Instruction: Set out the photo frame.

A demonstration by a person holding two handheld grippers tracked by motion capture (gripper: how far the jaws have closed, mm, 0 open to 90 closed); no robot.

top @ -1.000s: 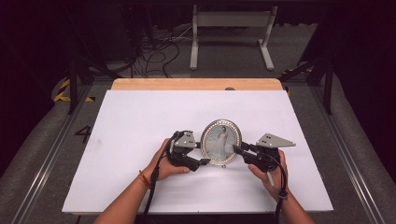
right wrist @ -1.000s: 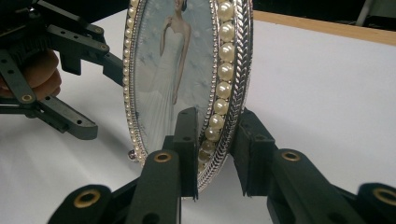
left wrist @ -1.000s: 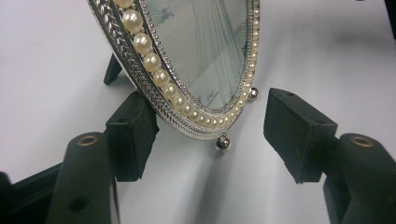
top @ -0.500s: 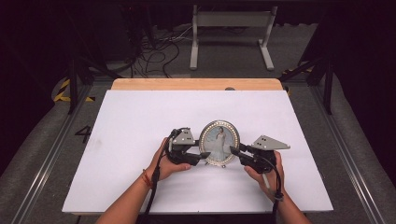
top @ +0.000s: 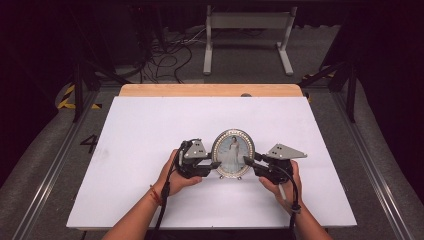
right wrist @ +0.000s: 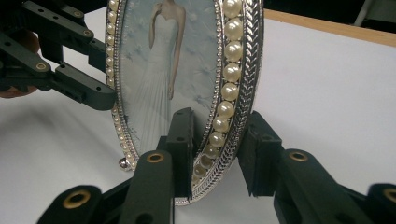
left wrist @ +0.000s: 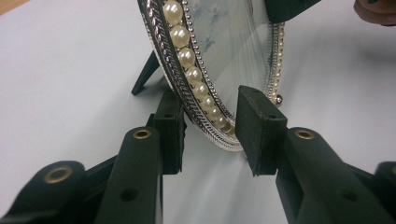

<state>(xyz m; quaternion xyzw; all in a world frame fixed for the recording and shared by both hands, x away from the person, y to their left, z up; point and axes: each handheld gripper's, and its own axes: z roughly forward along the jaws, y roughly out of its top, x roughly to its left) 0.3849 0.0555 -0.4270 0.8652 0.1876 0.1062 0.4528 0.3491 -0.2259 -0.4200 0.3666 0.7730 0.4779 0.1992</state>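
Observation:
An oval silver picture frame (top: 233, 152) rimmed with pearls, holding a photo of a figure in a white dress, stands upright on the white table cover (top: 150, 130). My left gripper (top: 216, 164) clasps its left rim low down. In the left gripper view the frame's rim (left wrist: 187, 56) sits between the jaws of that gripper (left wrist: 210, 126), and the black easel leg (left wrist: 144, 74) props it from behind. My right gripper (top: 246, 161) holds the opposite rim. The right gripper view shows the frame (right wrist: 163, 70) pinched by this gripper (right wrist: 217, 149), with the left gripper (right wrist: 70, 79) beyond.
The white cover reaches a strip of wooden table edge (top: 210, 90) at the back. On the floor behind are a grey metal stand (top: 247, 30) and loose cables (top: 165, 55). Dark rails run along both sides of the table.
Both grippers and the frame between them have shifted slightly left and toward the person. The frame's tilt has eased and it now stands upright.

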